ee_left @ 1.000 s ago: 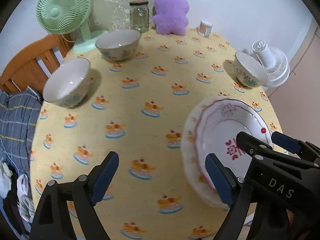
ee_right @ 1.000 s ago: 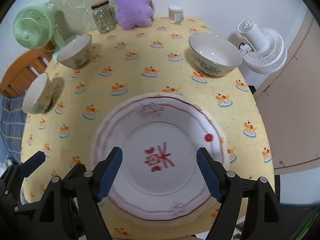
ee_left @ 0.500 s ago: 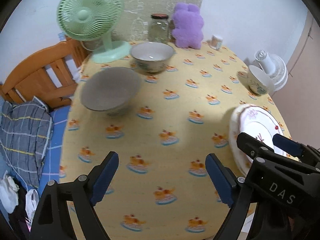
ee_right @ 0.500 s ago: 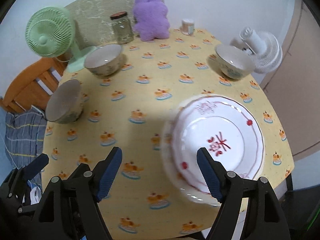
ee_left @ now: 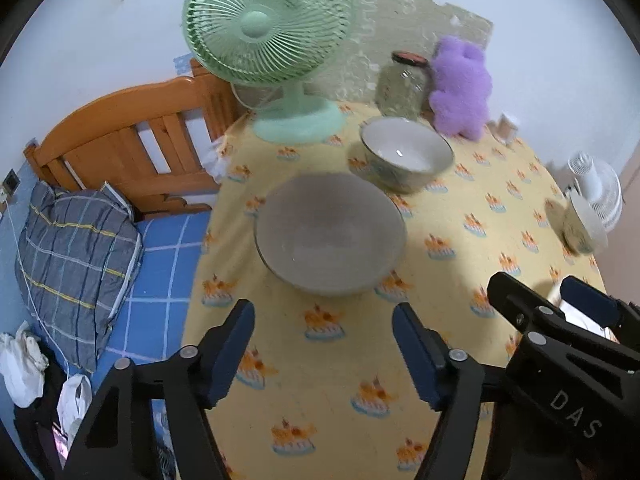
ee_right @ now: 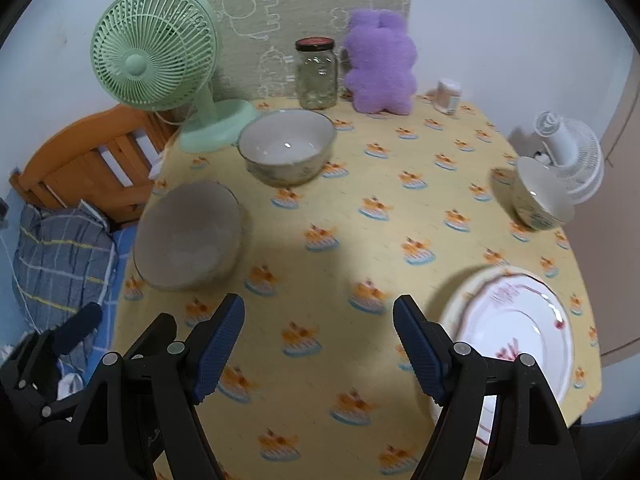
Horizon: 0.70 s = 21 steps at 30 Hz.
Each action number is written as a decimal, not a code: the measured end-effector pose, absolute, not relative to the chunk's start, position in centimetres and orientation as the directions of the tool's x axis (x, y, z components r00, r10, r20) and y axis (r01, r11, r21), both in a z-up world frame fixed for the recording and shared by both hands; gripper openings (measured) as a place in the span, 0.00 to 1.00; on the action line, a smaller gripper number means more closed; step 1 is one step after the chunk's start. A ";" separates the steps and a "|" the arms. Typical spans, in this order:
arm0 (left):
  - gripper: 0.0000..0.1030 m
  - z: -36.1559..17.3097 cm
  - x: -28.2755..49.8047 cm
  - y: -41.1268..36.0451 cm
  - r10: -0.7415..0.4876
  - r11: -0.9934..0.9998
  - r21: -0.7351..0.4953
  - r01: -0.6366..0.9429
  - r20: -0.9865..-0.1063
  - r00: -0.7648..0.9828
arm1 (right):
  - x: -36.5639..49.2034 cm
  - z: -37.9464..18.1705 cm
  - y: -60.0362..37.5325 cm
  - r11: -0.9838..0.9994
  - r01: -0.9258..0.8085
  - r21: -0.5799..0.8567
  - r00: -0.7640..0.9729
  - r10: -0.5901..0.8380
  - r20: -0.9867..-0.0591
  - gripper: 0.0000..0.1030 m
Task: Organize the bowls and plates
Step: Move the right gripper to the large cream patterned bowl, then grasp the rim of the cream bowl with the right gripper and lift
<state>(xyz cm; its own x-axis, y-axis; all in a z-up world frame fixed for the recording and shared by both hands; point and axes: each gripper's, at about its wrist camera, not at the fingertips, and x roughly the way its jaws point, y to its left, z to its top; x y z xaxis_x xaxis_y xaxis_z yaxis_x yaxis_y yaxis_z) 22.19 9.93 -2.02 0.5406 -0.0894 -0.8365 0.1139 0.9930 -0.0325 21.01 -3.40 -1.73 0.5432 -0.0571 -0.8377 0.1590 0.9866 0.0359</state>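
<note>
Bowl (ee_left: 330, 238) nearest the left gripper (ee_left: 323, 354) sits by the tabletop's (ee_left: 460, 264) left edge; it looks ceramic, so likely heavy, stiff, glazed-slick and breakable, best pinched across its rim wall. It is wide, pale grey inside, blurred. Both the left and right gripper (ee_right: 319, 348) have jaws spread apart, holding nothing. A second bowl (ee_left: 406, 152) stands behind it; the plates (ee_right: 510, 330) lie at the near right edge.

Green fan (ee_right: 154, 50), glass jar (ee_right: 316, 74) and purple plush (ee_right: 380, 64) line the table's far edge.
</note>
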 end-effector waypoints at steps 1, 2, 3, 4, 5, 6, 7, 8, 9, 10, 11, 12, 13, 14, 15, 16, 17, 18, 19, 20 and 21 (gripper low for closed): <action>0.68 -2.0 22.7 10.1 -0.079 0.994 -0.025 0.107 -0.835 0.545 | 21.5 -1.7 -3.2 0.987 0.155 0.036 0.546 -0.055 -0.836 0.77; 0.67 -2.1 23.2 10.3 -0.069 0.995 -0.017 0.100 -0.833 0.549 | 22.3 -1.8 -2.8 0.988 0.149 0.038 0.548 -0.051 -0.835 0.77; 0.66 -2.2 23.8 10.5 -0.057 0.996 -0.009 0.090 -0.832 0.551 | 23.1 -1.9 -2.5 0.989 0.145 0.041 0.549 -0.045 -0.834 0.77; 0.66 -2.4 24.6 10.7 -0.051 0.997 -0.008 0.082 -0.832 0.552 | 23.8 -2.0 -2.2 0.989 0.142 0.046 0.552 -0.041 -0.833 0.77; 0.64 -2.5 25.1 10.9 -0.051 0.997 -0.011 0.076 -0.831 0.554 | 24.4 -2.1 -2.0 0.989 0.141 0.052 0.556 -0.036 -0.831 0.77; 0.62 -2.7 25.7 11.1 -0.050 0.997 -0.012 0.071 -0.829 0.556 | 24.7 -2.2 -1.9 0.989 0.140 0.056 0.557 -0.032 -0.830 0.76; 0.62 -2.9 26.2 11.2 -0.047 0.998 -0.012 0.067 -0.828 0.558 | 25.5 -2.4 -1.7 0.989 0.137 0.060 0.556 -0.027 -0.831 0.74; 0.60 -3.1 26.7 11.3 -0.043 0.998 -0.009 0.063 -0.828 0.559 | 26.1 -2.6 -1.4 0.989 0.135 0.060 0.556 -0.025 -0.831 0.73; 0.58 -3.3 27.1 11.3 -0.039 0.998 -0.006 0.061 -0.829 0.557 | 26.8 -2.8 -1.1 0.989 0.133 0.060 0.552 -0.024 -0.833 0.72; 0.57 -3.6 27.7 11.4 -0.033 0.998 -0.001 0.057 -0.833 0.553 | 27.3 -3.1 -0.9 0.990 0.129 0.063 0.549 -0.019 -0.836 0.70; 0.54 -4.0 28.2 11.5 -0.026 0.999 0.003 0.053 -0.836 0.548 | 27.6 -3.3 -0.6 0.990 0.128 0.064 0.547 -0.016 -0.837 0.69; 0.52 -4.3 28.6 11.6 -0.020 0.999 0.007 0.047 -0.839 0.544 | 28.1 -3.7 -0.4 0.990 0.125 0.063 0.543 -0.015 -0.840 0.68; 0.51 -4.6 28.9 11.6 -0.017 0.999 0.008 0.045 -0.842 0.540 | 28.6 -4.0 -0.1 0.991 0.121 0.062 0.539 -0.013 -0.842 0.67; 0.49 -5.1 29.3 11.7 -0.013 0.999 0.012 0.042 -0.847 0.532 | 29.0 -4.4 0.0 0.991 0.119 0.061 0.535 -0.012 -0.845 0.66; 0.48 -5.4 29.7 11.8 -0.009 0.999 0.014 0.040 -0.851 0.526 | 29.5 -4.7 0.2 0.991 0.117 0.061 0.528 -0.011 -0.849 0.66; 0.47 -5.6 29.9 11.9 -0.008 0.999 0.014 0.039 -0.852 0.523 | 29.8 -5.0 0.3 0.991 0.117 0.062 0.525 -0.008 -0.851 0.65; 0.46 -5.9 30.2 11.9 -0.005 0.999 0.016 0.037 -0.854 0.521 | 30.2 -5.4 0.5 0.991 0.114 0.068 0.521 -0.001 -0.854 0.64; 0.43 -6.2 30.5 11.9 -0.003 0.999 0.019 0.036 -0.856 0.518 | 30.4 -5.6 0.5 0.991 0.111 0.069 0.518 0.001 -0.855 0.62; 0.43 -6.4 30.7 11.9 -0.003 0.999 0.019 0.037 -0.857 0.515 | 30.7 -5.9 0.6 0.992 0.108 0.067 0.515 0.001 -0.857 0.61; 0.40 -6.6 30.9 11.9 -0.004 0.999 0.017 0.036 -0.859 0.513 | 30.9 -6.2 0.7 0.992 0.105 0.066 0.512 0.003 -0.859 0.60; 0.35 -6.8 31.0 11.9 -0.005 0.999 0.014 0.034 -0.860 0.510 | 31.1 -6.3 0.8 0.993 0.102 0.066 0.509 0.005 -0.861 0.57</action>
<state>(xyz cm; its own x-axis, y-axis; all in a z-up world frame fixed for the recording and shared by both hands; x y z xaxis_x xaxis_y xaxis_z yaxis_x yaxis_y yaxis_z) 31.04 11.90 -6.81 0.5101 -0.0051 -0.8601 0.0341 0.9993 0.0143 31.13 0.80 -6.34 0.5087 0.0052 -0.8609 0.1021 0.9926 0.0663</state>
